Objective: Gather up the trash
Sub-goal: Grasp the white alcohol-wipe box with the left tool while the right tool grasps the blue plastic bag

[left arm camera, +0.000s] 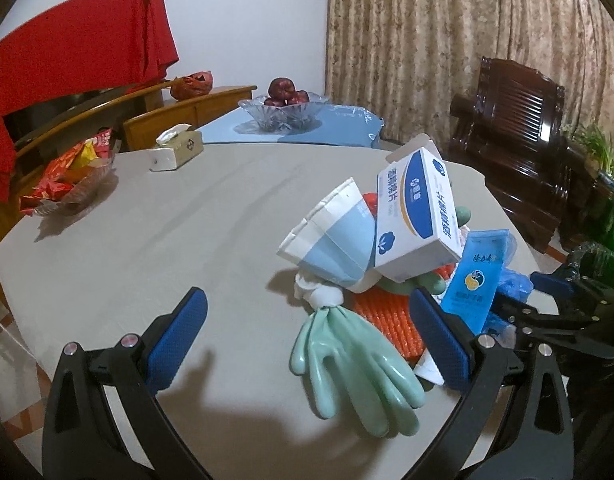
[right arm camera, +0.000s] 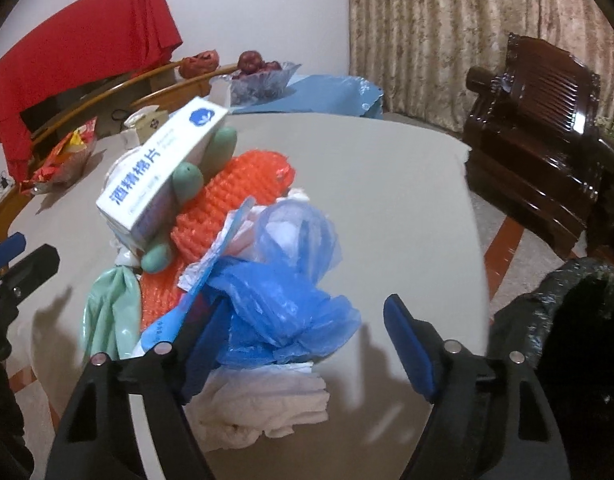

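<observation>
trash sits heaped near the right edge of the bench (left arm camera: pixel 127 240): a white and blue box (left arm camera: pixel 417 216) leaning on top, a folded paper bag (left arm camera: pixel 331 236) beside it, an orange mesh sleeve (right arm camera: pixel 235 196) underneath, a mint rubber glove (left arm camera: pixel 355 356) trailing toward the near edge, a blue tube (left arm camera: pixel 473 284), a crumpled blue plastic bag (right arm camera: pixel 279 288) and white tissue (right arm camera: pixel 263 404). left tongs (left arm camera: pixel 307 340) hang spread wide over the glove, pads clear of it, the right pad just beside the mesh. right tongs (right arm camera: pixel 303 348) stand parted around the blue plastic bag; the left pad is against the plastic, the right pad apart from it, so nothing is pinched. a black bin bag (right arm camera: pixel 567 320) gapes off the bench's right edge. toward the far edge stand a tissue box (left arm camera: pixel 179 148), a glass bowl of red fruit (left arm camera: pixel 285 108) on a blue cloth, and at the left edge a dish of snack packets (left arm camera: pixel 67 180).
</observation>
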`<act>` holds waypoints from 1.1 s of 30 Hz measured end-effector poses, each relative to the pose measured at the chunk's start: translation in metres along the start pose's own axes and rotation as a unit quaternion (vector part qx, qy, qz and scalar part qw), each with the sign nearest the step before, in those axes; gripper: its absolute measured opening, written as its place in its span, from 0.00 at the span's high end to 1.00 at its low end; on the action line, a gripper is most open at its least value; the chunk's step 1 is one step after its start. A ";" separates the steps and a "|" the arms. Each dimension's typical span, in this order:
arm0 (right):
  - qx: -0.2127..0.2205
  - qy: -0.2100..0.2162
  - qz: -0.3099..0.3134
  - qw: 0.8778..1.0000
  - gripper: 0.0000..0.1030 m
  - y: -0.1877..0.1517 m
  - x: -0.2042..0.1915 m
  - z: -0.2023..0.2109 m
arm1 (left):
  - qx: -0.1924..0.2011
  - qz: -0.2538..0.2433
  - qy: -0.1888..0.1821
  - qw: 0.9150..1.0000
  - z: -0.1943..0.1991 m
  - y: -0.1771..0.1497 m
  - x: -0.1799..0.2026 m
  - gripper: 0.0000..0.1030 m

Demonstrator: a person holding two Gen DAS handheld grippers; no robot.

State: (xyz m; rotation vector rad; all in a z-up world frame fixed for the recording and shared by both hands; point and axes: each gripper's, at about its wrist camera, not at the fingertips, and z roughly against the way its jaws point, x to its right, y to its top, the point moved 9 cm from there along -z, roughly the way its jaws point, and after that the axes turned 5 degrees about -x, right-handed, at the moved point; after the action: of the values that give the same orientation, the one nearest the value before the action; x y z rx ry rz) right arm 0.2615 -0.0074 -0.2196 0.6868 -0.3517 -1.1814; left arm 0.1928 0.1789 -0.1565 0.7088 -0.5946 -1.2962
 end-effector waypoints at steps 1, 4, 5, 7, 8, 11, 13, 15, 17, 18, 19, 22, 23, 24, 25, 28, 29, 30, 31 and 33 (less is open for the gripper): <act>-0.008 0.014 0.001 1.000 0.39 -0.001 -0.003 -0.003 | 0.000 -0.001 -0.001 1.000 -0.001 0.000 0.001 0.05; -0.016 0.035 0.008 0.999 0.55 -0.005 -0.010 -0.004 | 0.001 -0.005 -0.004 1.000 -0.002 0.003 0.005 0.05; -0.016 0.037 0.012 0.999 0.60 -0.005 -0.011 -0.003 | 0.003 -0.008 -0.005 1.000 -0.002 0.004 0.007 0.05; -0.015 0.044 0.009 0.999 0.64 -0.005 -0.011 0.000 | 0.005 -0.013 -0.007 1.000 -0.002 0.005 0.012 0.05; -0.012 0.046 0.002 0.999 0.65 -0.003 -0.009 0.004 | 0.007 -0.014 -0.008 1.000 -0.001 0.005 0.014 0.05; 0.006 0.043 -0.013 0.999 0.66 0.003 0.000 0.017 | 0.012 -0.018 -0.015 1.000 0.002 0.008 0.023 0.05; 0.018 0.038 -0.018 0.999 0.66 0.011 0.007 0.025 | 0.017 -0.021 -0.020 0.999 0.002 0.012 0.029 0.05; 0.031 0.031 -0.020 0.999 0.66 0.019 0.011 0.033 | 0.023 -0.025 -0.027 0.999 0.002 0.018 0.039 0.05; 0.040 0.026 -0.022 0.999 0.66 0.026 0.015 0.038 | 0.027 -0.030 -0.032 0.999 0.000 0.025 0.049 0.05; 0.045 0.024 -0.023 0.998 0.66 0.030 0.017 0.040 | 0.032 -0.032 -0.032 0.998 -0.001 0.029 0.053 0.06; 0.048 0.022 -0.023 0.998 0.66 0.031 0.018 0.041 | 0.037 -0.035 -0.031 0.998 -0.002 0.032 0.057 0.06; 0.053 0.022 -0.025 0.998 0.66 0.035 0.021 0.042 | 0.047 -0.049 -0.021 0.997 -0.011 0.041 0.070 0.09; 0.056 0.023 -0.027 0.998 0.66 0.037 0.022 0.043 | 0.046 -0.051 -0.018 0.997 -0.014 0.042 0.072 0.14; 0.058 0.024 -0.027 0.998 0.66 0.037 0.022 0.044 | 0.044 -0.054 -0.015 0.997 -0.018 0.042 0.074 0.19; 0.060 0.024 -0.027 0.998 0.66 0.038 0.023 0.045 | 0.042 -0.055 -0.012 0.998 -0.022 0.042 0.075 0.21; 0.063 0.022 -0.024 0.997 0.66 0.039 0.023 0.046 | 0.035 -0.057 -0.002 0.998 -0.035 0.041 0.077 0.23; 0.063 0.023 -0.025 0.997 0.66 0.040 0.024 0.046 | 0.032 -0.061 0.002 0.998 -0.040 0.040 0.078 0.23; 0.062 0.023 -0.027 0.997 0.66 0.040 0.025 0.046 | 0.030 -0.066 0.005 0.997 -0.042 0.038 0.080 0.23; 0.063 0.023 -0.028 0.997 0.66 0.039 0.026 0.046 | 0.029 -0.071 0.009 0.997 -0.044 0.037 0.082 0.23; 0.064 0.023 -0.029 0.997 0.66 0.038 0.027 0.046 | 0.026 -0.080 0.016 0.996 -0.047 0.034 0.085 0.24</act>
State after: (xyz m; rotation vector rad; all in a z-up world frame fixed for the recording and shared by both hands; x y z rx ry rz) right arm 0.2716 -0.0383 -0.1626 0.8390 -0.3719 -1.2043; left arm 0.2652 0.1063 -0.1614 0.8325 -0.5567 -1.4194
